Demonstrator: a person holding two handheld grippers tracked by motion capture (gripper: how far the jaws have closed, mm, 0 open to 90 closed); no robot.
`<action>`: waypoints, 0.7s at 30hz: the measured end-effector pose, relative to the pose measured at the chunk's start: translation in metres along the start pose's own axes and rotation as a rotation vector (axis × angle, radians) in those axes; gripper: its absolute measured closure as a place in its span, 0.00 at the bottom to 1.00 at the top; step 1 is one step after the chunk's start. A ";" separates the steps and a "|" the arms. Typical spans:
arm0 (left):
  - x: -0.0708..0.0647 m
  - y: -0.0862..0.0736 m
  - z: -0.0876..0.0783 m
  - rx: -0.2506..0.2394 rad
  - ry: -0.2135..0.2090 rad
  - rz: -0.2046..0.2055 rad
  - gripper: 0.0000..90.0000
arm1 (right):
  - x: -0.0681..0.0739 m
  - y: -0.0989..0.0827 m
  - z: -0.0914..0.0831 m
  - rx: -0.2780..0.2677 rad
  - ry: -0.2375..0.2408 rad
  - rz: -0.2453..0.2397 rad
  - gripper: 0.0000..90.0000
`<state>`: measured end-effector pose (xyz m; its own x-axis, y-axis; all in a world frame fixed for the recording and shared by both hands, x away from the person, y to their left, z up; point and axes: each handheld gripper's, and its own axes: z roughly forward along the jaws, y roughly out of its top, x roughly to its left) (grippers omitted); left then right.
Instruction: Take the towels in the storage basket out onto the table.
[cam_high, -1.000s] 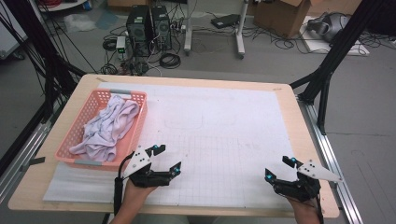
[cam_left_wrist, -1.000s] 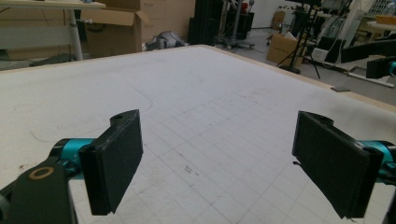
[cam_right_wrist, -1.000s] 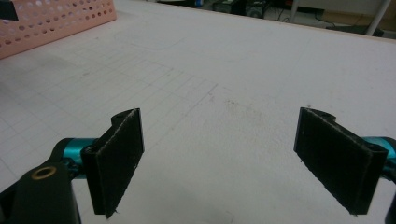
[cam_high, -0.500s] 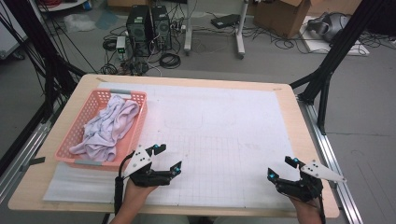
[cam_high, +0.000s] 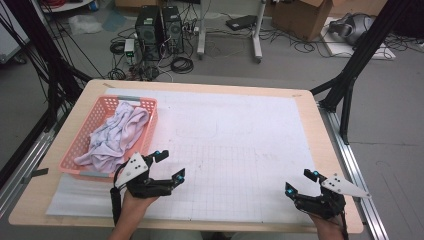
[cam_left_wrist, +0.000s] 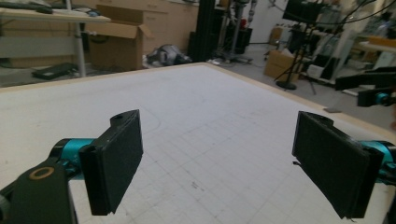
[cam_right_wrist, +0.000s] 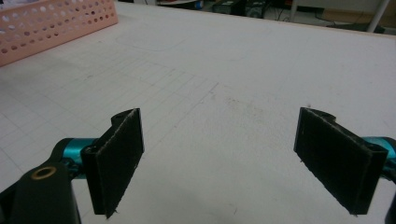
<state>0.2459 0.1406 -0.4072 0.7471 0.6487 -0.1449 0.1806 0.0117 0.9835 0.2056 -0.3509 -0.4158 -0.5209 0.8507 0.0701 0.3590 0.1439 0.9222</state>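
High view: left gripper (cam_high: 167, 165) spread wide, empty, just beside pink basket (cam_high: 82, 142) holding crumpled cloth (cam_high: 117, 132). Right gripper (cam_high: 300, 182) spread, empty, at near right of white mat (cam_high: 240, 135).
Left gripper view: jaws apart over mat.
Right gripper view: jaws apart; basket (cam_right_wrist: 56, 21) far left.

The person's forearms are running off the bottom edge of the high view, just below the counter (cam_high: 320, 120). The pale cloth (cam_high: 116, 135) is covering the floor of the pink basket (cam_high: 151, 131), and its folds are hiding its shape. In the right gripper view, the basket is being cut off by the top and left edges at the counter's far corner. In the left gripper view, the right gripper (cam_left_wrist: 369, 88) is leaving the frame at the right edge, above the counter's rim. Clutter beyond the counter is reading blurred.
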 end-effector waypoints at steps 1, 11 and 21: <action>0.001 0.002 -0.002 -0.003 0.003 0.000 0.19 | 0.000 0.000 0.000 0.000 0.000 0.000 0.16; 0.015 0.031 -0.020 -0.032 0.036 0.026 0.18 | 0.002 -0.001 0.000 0.011 0.002 0.005 0.16; 0.052 0.067 -0.043 0.002 0.123 0.060 0.18 | 0.004 -0.001 0.002 0.021 0.023 -0.008 0.16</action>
<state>0.2694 0.2073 -0.3440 0.6728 0.7364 -0.0715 0.1391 -0.0309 0.9898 0.2052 -0.3467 -0.4171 -0.5413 0.8377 0.0720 0.3711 0.1612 0.9145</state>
